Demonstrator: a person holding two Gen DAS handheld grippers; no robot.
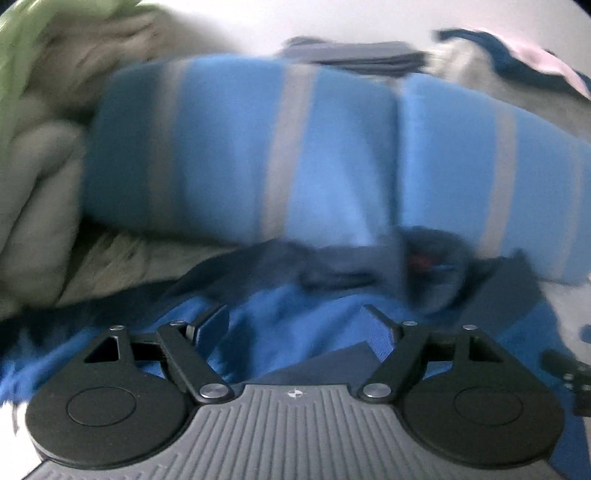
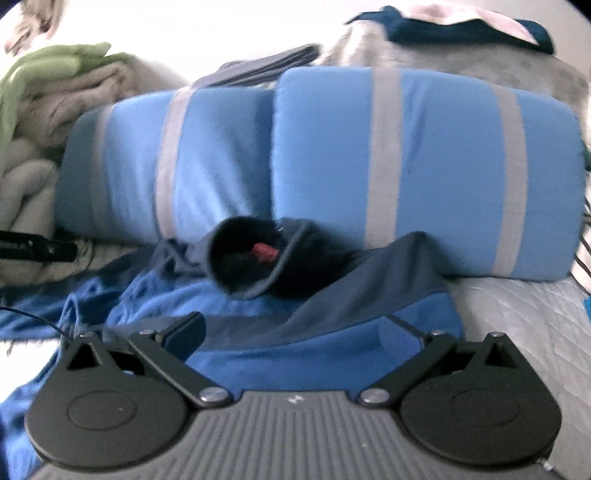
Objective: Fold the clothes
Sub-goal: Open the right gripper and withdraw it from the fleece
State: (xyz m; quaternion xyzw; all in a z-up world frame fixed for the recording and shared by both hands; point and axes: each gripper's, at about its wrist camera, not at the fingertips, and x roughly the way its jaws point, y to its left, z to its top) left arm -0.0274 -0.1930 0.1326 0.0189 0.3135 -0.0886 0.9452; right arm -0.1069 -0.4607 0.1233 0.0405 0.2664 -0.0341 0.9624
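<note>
A bright blue garment with a navy collar and a red label inside it lies crumpled on the bed. In the left wrist view, my left gripper hovers low over the blue cloth, and this view is blurred by motion. Its jaws stand wide apart and the pads press on nothing. In the right wrist view, my right gripper is also open, just short of the collar, with the blue cloth spread under and between its fingers.
Two blue pillows with grey stripes lie side by side right behind the garment. A heap of beige and green bedding is at the left. Grey and dark blue clothes lie at the back right, and pale quilted bedcover shows at the right.
</note>
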